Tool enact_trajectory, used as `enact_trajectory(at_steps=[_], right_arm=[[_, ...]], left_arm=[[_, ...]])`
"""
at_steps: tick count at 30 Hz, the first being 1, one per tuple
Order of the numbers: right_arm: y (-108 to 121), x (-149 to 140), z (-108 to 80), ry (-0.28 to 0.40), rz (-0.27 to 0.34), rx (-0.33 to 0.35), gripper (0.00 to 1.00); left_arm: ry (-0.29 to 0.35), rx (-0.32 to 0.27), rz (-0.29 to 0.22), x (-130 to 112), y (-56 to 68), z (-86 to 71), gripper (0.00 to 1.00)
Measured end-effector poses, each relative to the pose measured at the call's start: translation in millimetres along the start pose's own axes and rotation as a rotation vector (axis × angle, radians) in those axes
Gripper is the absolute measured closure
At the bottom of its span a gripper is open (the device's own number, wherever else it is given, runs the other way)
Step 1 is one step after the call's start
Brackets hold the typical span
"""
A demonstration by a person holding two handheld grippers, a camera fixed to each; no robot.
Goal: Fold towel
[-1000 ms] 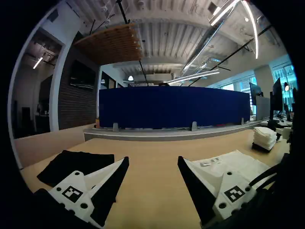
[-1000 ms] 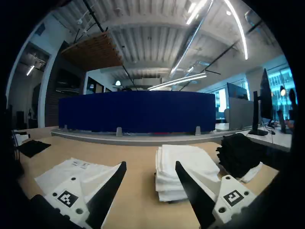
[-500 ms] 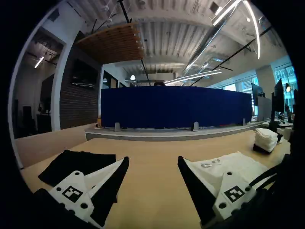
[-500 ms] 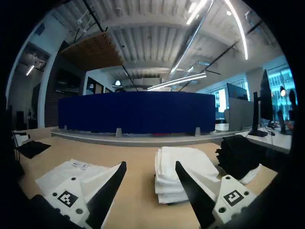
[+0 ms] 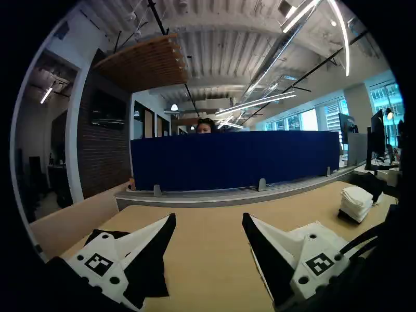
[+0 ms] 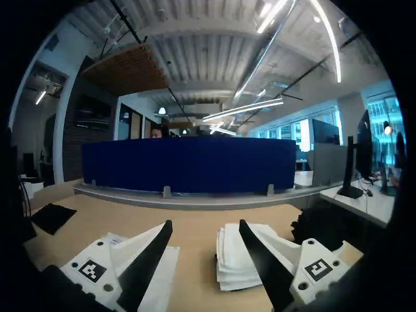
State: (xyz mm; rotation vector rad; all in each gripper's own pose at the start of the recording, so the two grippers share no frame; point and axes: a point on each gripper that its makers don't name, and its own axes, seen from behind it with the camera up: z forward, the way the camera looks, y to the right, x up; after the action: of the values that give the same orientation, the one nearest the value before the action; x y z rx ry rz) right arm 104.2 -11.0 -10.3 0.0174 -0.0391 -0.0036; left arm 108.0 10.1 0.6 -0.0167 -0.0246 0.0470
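Towel [image 6: 165,274]: white, lying flat and unfolded on the wooden table [image 6: 195,235], partly under the left finger of the right gripper [image 6: 204,222]. A small tag shows at its far edge. In the left gripper view the same white cloth sits low on the right, mostly hidden behind that gripper's right finger.

Right gripper: jaws wide apart, nothing between them, hovering above the table.
Left gripper [image 5: 208,216]: jaws likewise wide, nothing held, bare table between the fingers.

Stack of folded white towels [image 6: 234,257]: just beside the flat towel, partly behind the right finger of the right gripper; seen farther off in the left gripper view [image 5: 356,200].
Pile of folded black cloths [image 6: 323,226]: just beyond the white stack, at the table's right end.
Single black cloth [image 5: 154,275]: flat on the table under the left finger of the left gripper; also far left in the right gripper view [image 6: 52,217].

Blue divider [image 5: 234,158]: runs along the table's far edge. A person's head [image 5: 204,126] shows above it.
Monitor [image 6: 359,156]: on a neighbouring desk to the right.
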Motion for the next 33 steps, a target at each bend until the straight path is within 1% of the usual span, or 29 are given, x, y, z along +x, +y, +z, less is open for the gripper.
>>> enact_trajectory(at_steps=[2,5,8,12,17,23,28,33], right_arm=[[-5,12,-1.8,-0.004,-0.003,0.011,0.01],[-7,26,-3.5,-0.013,0.005,0.022,0.0],[-10,37,-5.9,-0.03,0.023,0.033,0.0],[-14,45,-9.6,-0.047,0.021,0.05,0.0],[-19,42,-12.8,-0.08,-0.019,0.07,0.0],[-29,34,-16.2,-0.139,-0.074,0.119,0.01],[-42,26,-19.4,-0.188,-0.112,0.185,0.0],[-60,12,-27.0,-0.264,-0.155,0.28,0.0]], left_arm=[[-0.008,-0.012,0.001,12,3.4,-1.4,0.05],[-0.032,-0.038,0.008,22,8.8,-4.7,0.05],[-0.063,-0.068,0.028,28,14.1,-7.0,0.05],[-0.085,-0.098,0.049,34,18.8,-9.4,0.05],[-0.102,-0.121,0.061,36,24.3,-10.4,0.05],[-0.132,-0.178,0.086,34,38.7,-12.0,0.05],[-0.167,-0.234,0.121,28,49.9,-16.4,0.05],[-0.218,-0.313,0.146,16,63.2,-24.6,0.05]])
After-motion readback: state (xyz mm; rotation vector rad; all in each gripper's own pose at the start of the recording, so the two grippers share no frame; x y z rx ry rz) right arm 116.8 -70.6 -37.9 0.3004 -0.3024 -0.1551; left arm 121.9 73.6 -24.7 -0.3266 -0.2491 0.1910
